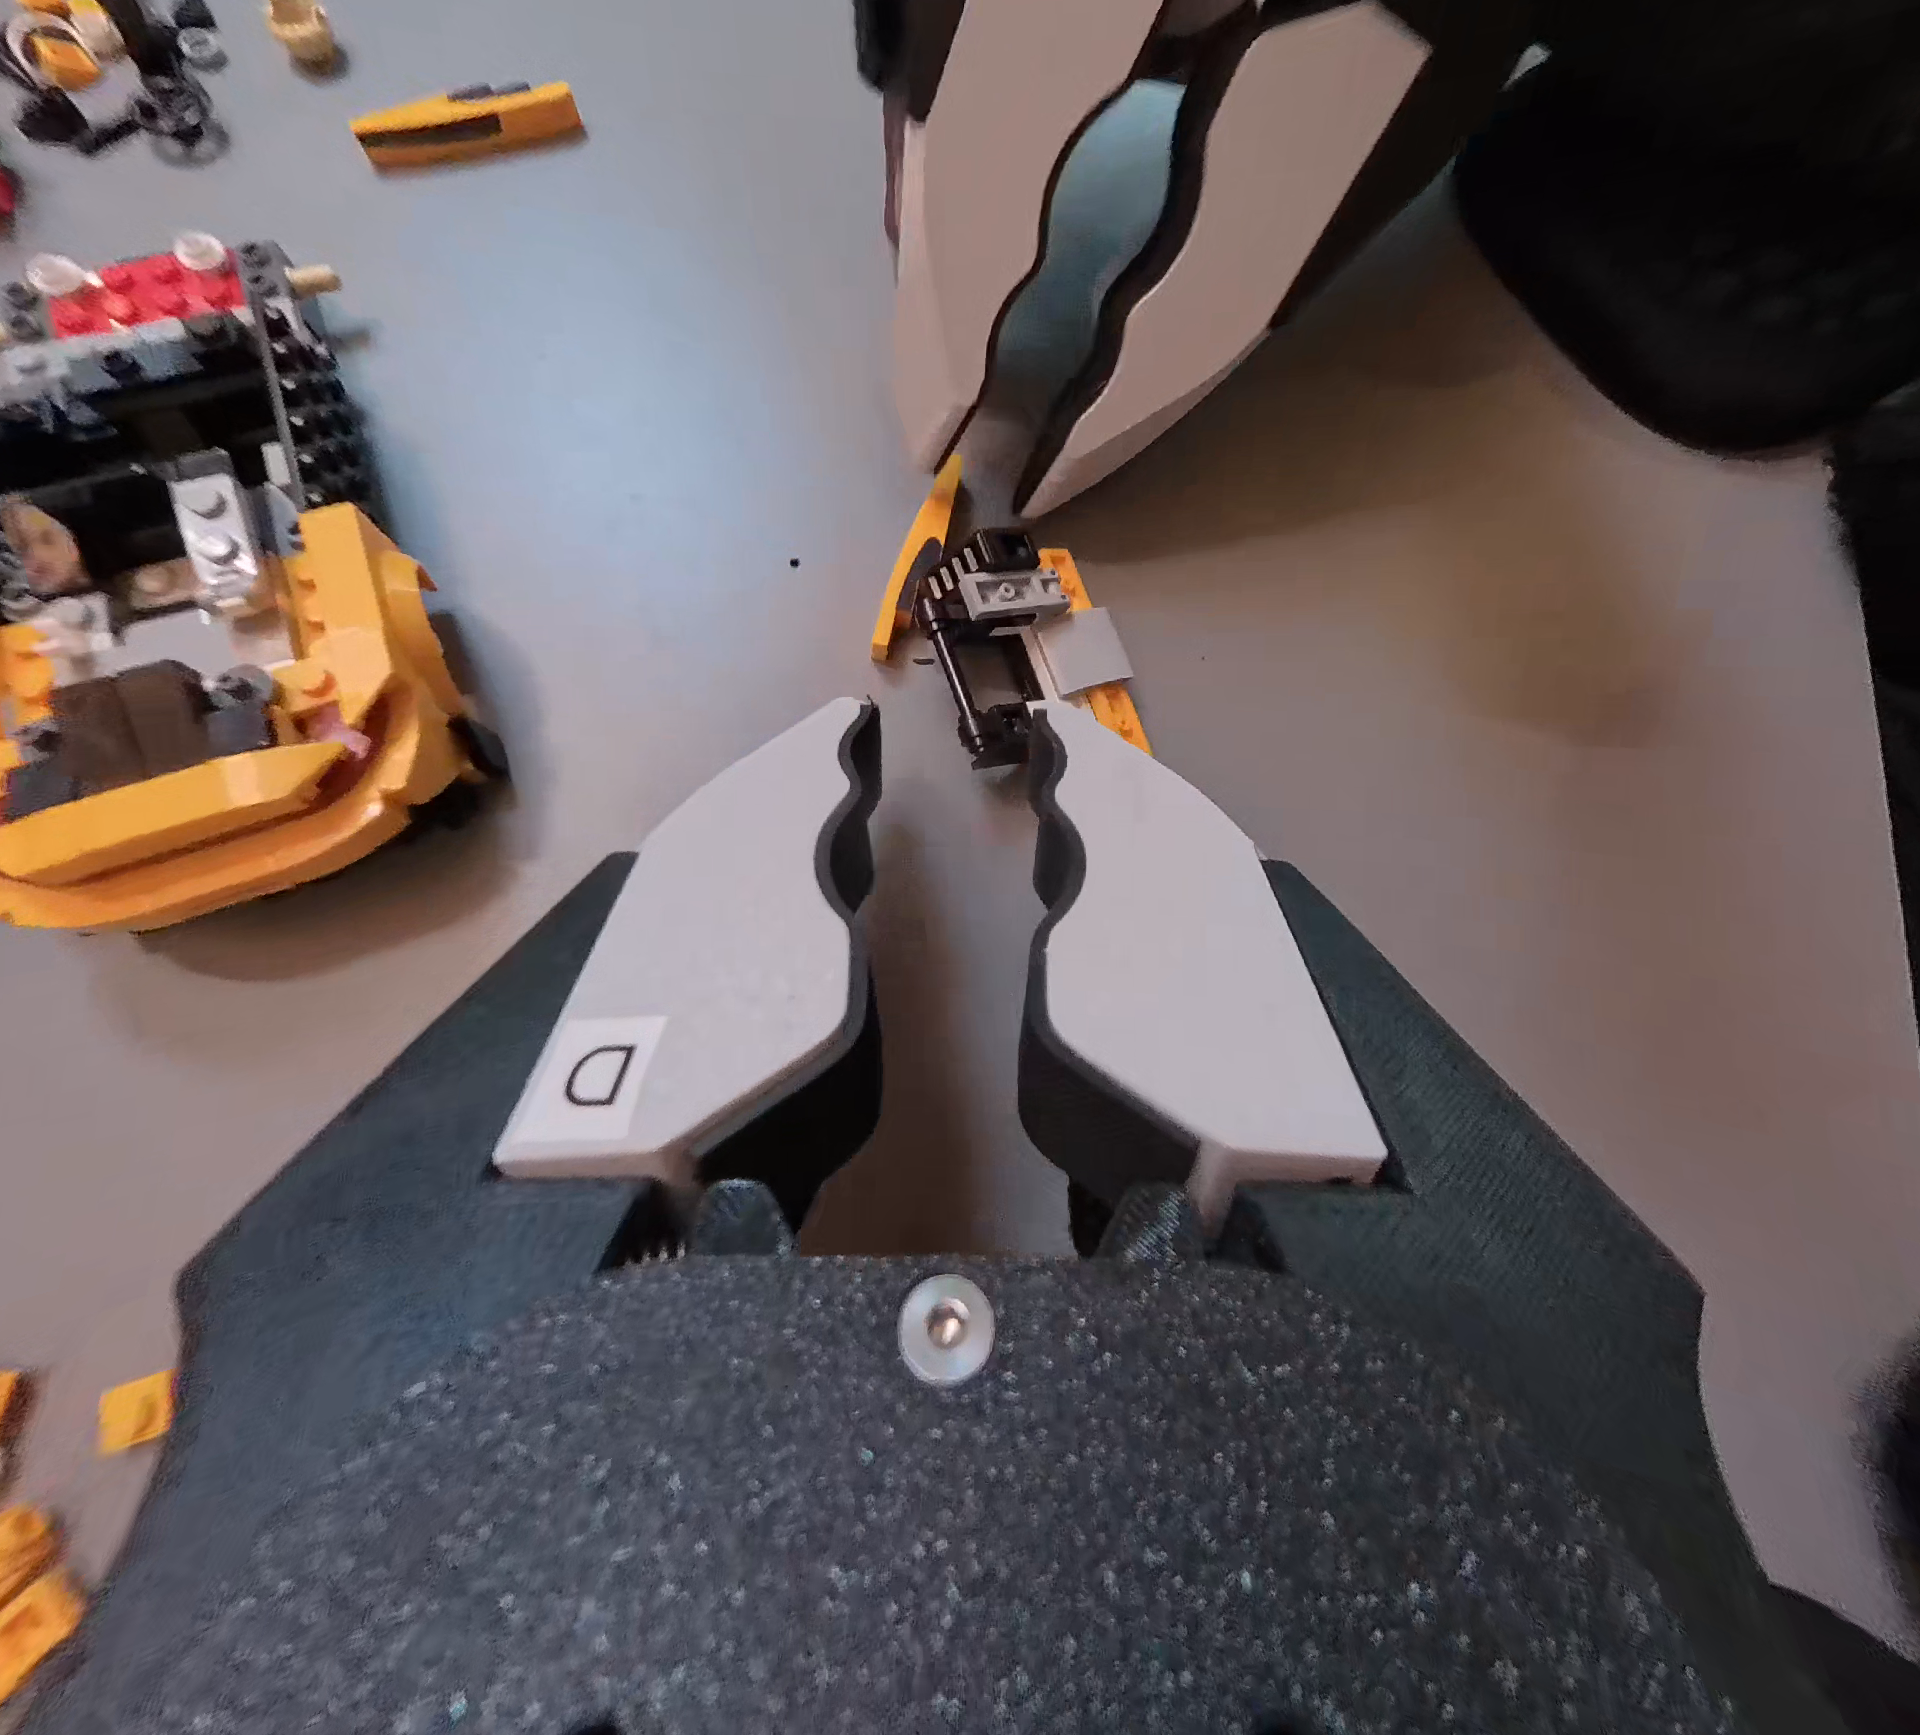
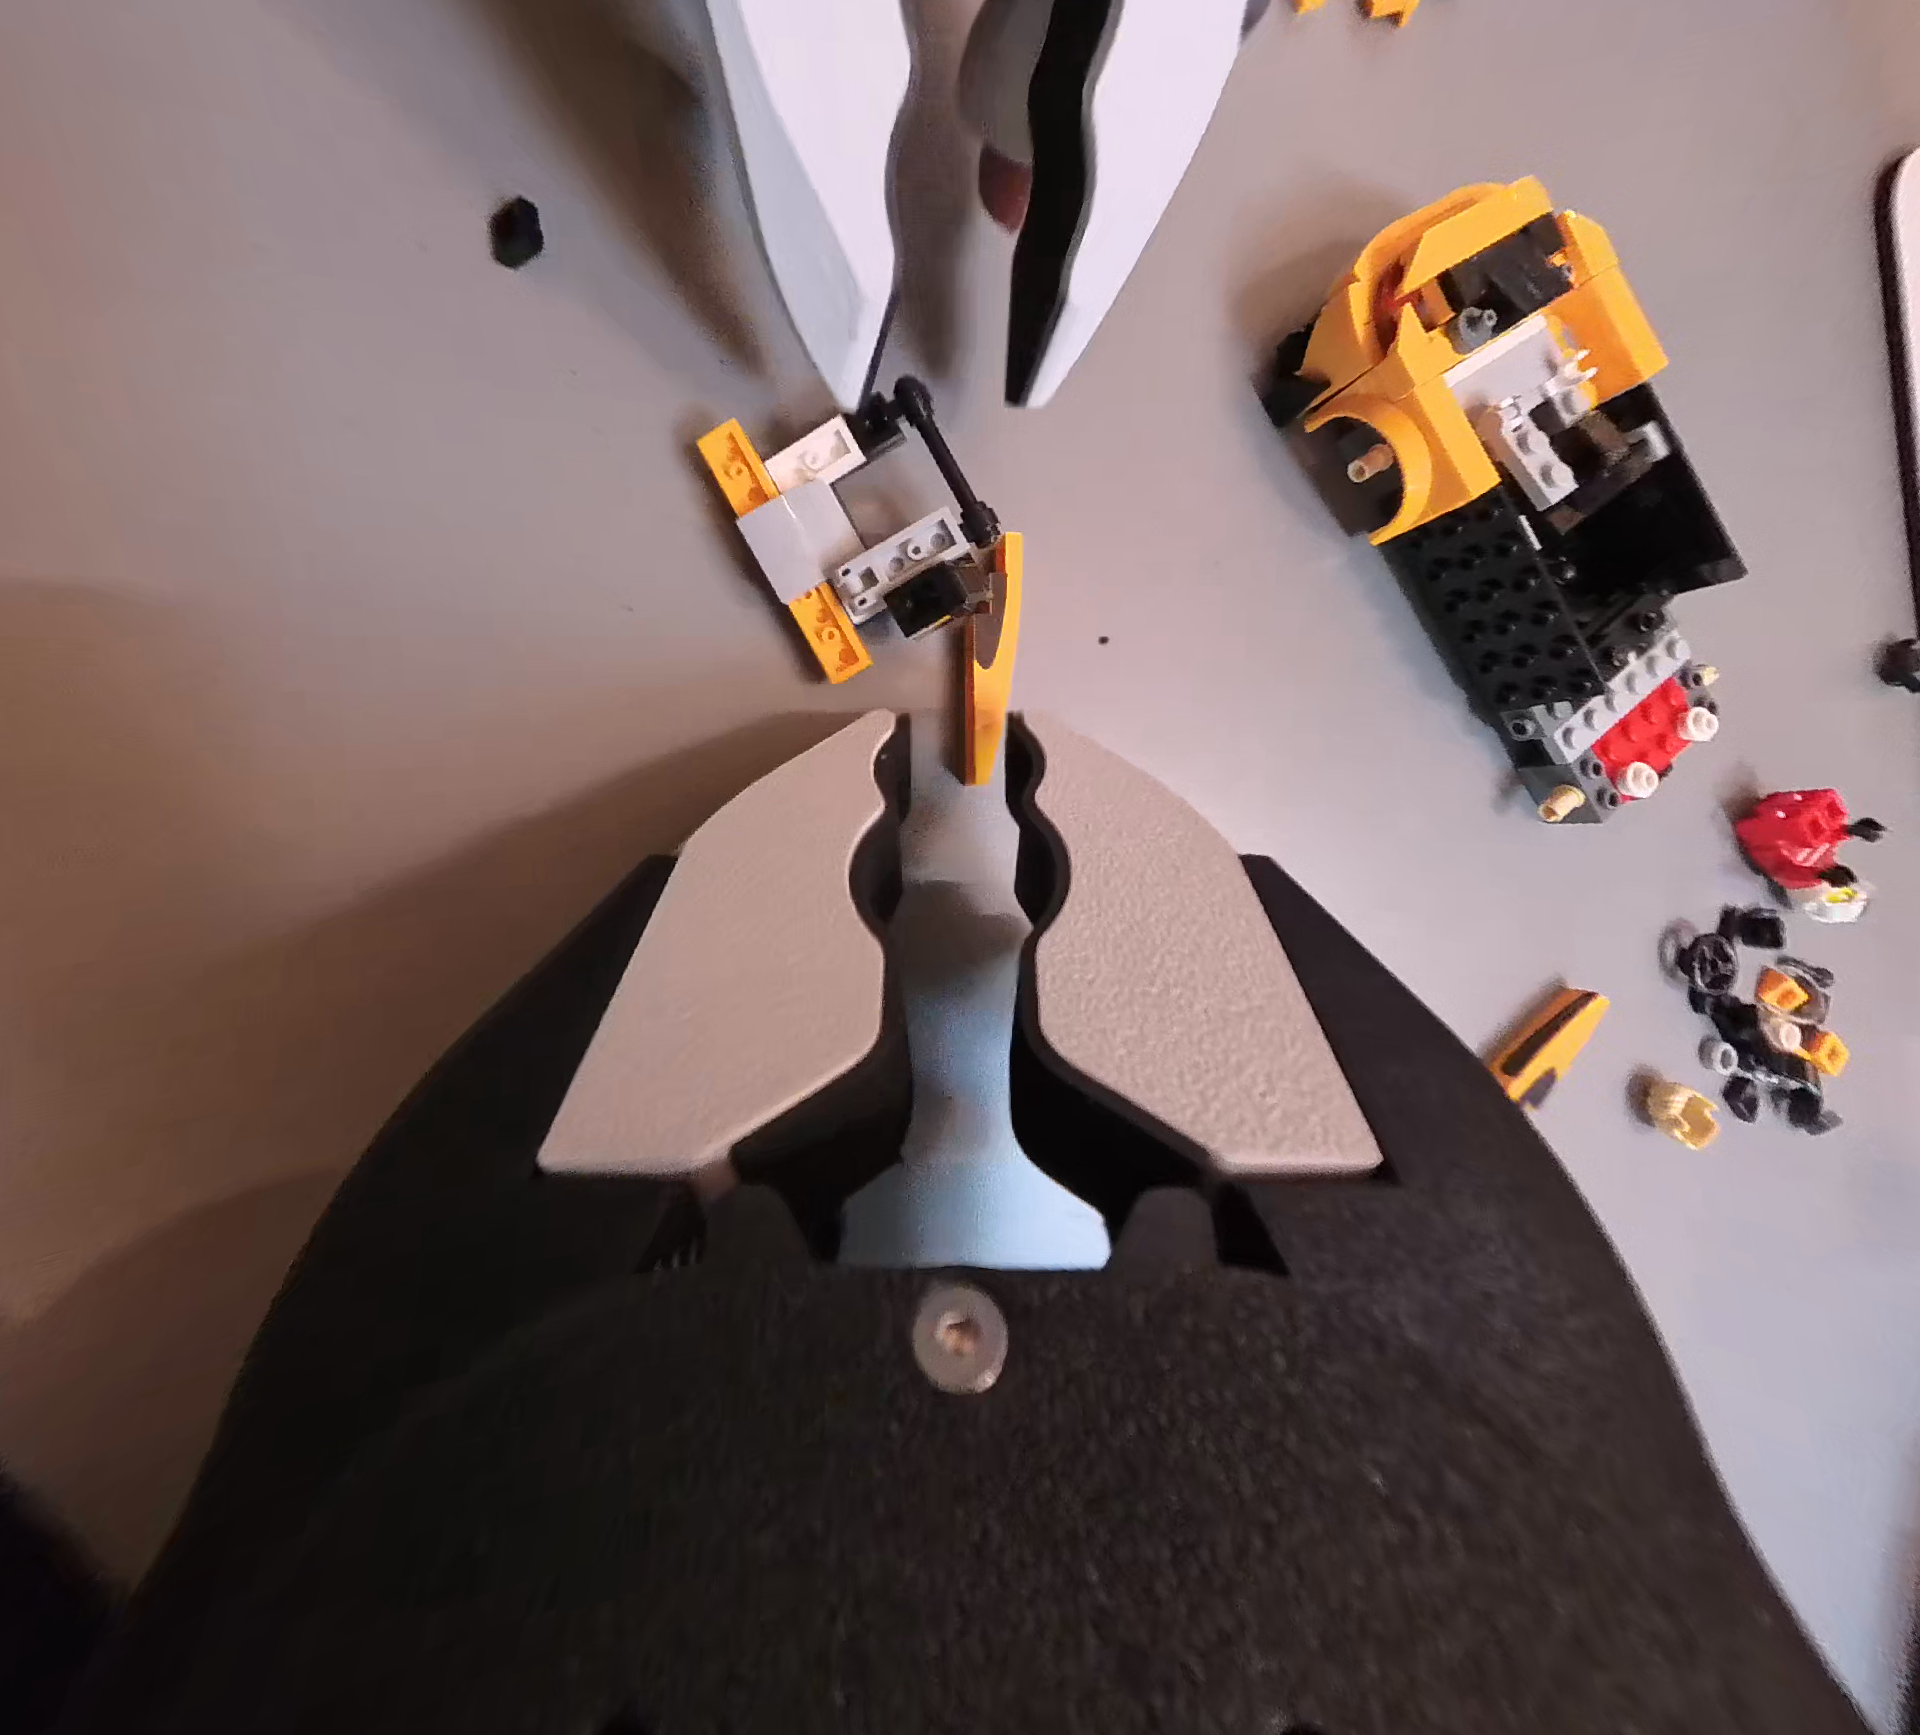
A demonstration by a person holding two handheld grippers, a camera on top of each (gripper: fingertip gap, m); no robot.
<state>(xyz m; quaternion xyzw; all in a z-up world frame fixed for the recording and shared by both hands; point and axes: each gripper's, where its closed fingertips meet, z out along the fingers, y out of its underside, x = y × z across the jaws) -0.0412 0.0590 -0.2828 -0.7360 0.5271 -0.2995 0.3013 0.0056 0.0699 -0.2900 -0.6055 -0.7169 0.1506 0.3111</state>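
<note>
- Left gripper (image 1: 954, 735): jaws apart, nothing clamped. Its right fingertip (image 1: 1049, 740) sits against the black end of a small brick sub-assembly (image 1: 997, 636); a clear gap runs to the left fingertip.
- The sub-assembly lies on the grey table (image 1: 623, 438) between the two grippers: black rod, grey bricks, orange plate on the underside.
- Right gripper (image 2: 961, 729): jaws apart. An orange curved panel (image 2: 987, 677) pokes its tip between the fingertips, close to the right pad; whether it touches is unclear. No clamp.
- The panel's far end meets the sub-assembly's black brick.
- Left of the left gripper: a part-built orange and black brick car (image 1: 197, 605).
- Further beyond it: a loose orange wedge piece (image 1: 468, 122) and a heap of small black parts (image 1: 114, 64).
</note>
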